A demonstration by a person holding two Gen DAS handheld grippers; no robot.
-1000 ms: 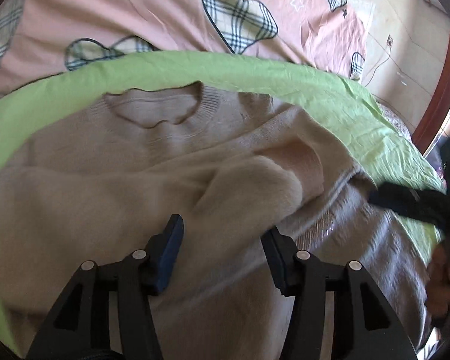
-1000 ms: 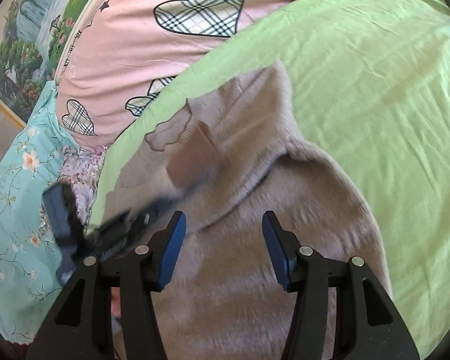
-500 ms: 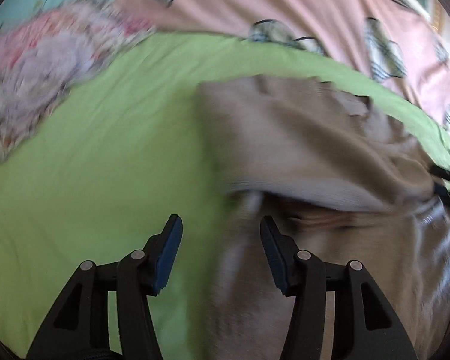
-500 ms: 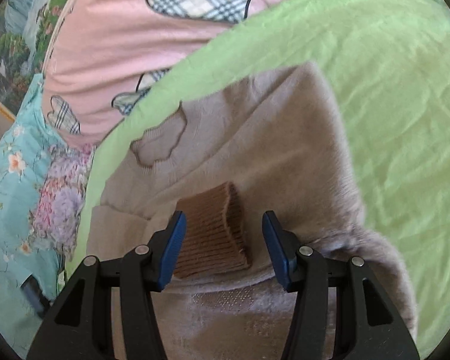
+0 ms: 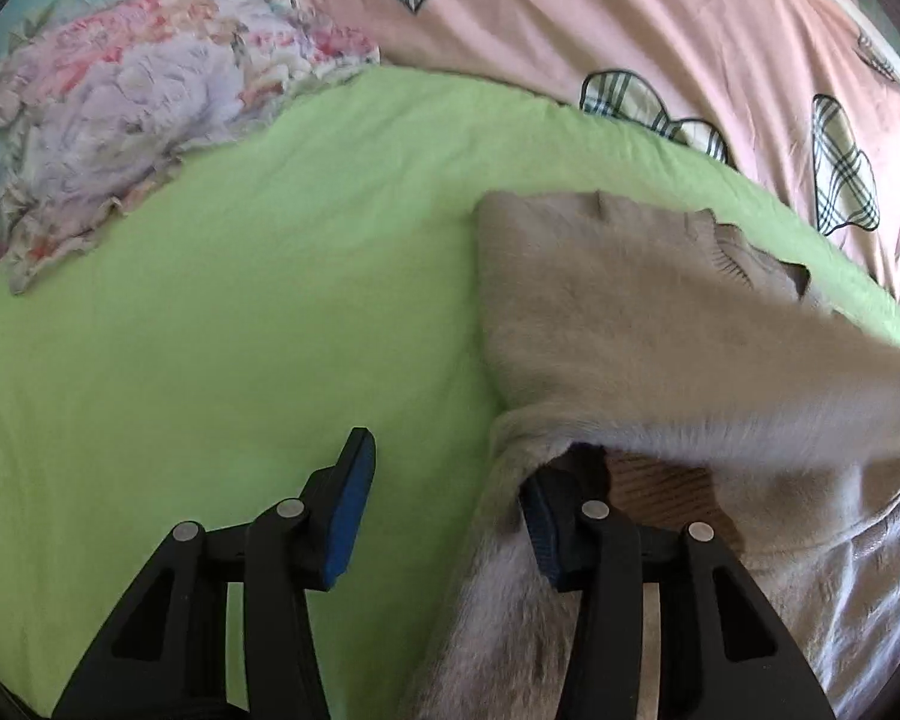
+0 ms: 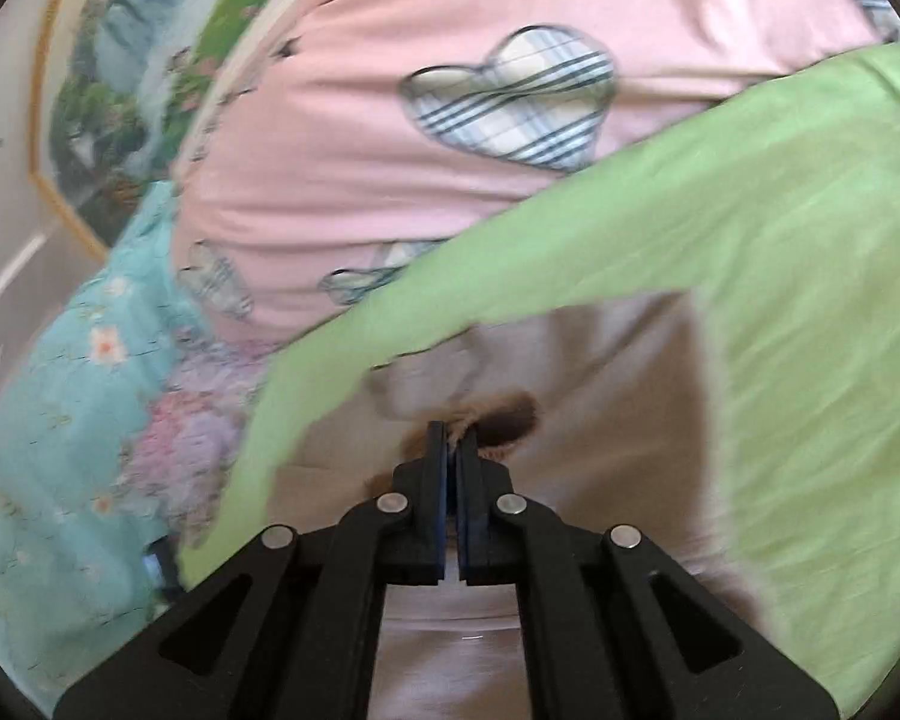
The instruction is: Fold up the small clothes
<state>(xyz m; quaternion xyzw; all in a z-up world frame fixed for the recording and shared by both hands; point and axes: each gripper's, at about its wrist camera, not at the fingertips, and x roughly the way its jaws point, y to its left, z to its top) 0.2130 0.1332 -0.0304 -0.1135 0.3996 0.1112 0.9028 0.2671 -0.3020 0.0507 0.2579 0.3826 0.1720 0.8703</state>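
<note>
Bed: green sheet (image 5: pixel 222 312), pink quilt (image 6: pixel 354 138) behind | sweater (image 5: pixel 600 312) on sheet, part folded | left claw (image 5: pixel 444 510) closing, half open astride sweater's edge | right claw (image 6: pixel 452 450) clamped on brown cuff (image 6: pixel 504 420)

I'm over a bed w/ green sheet (image 5: pixel 222 312); pink heart-print quilt (image 6: pixel 354 138) behind, floral blanket (image 5: pixel 132 96) at left. Framed landscape pic (image 6: pixel 120 96) on pale wall (image 6: pixel 0 120). Daylight.
</note>
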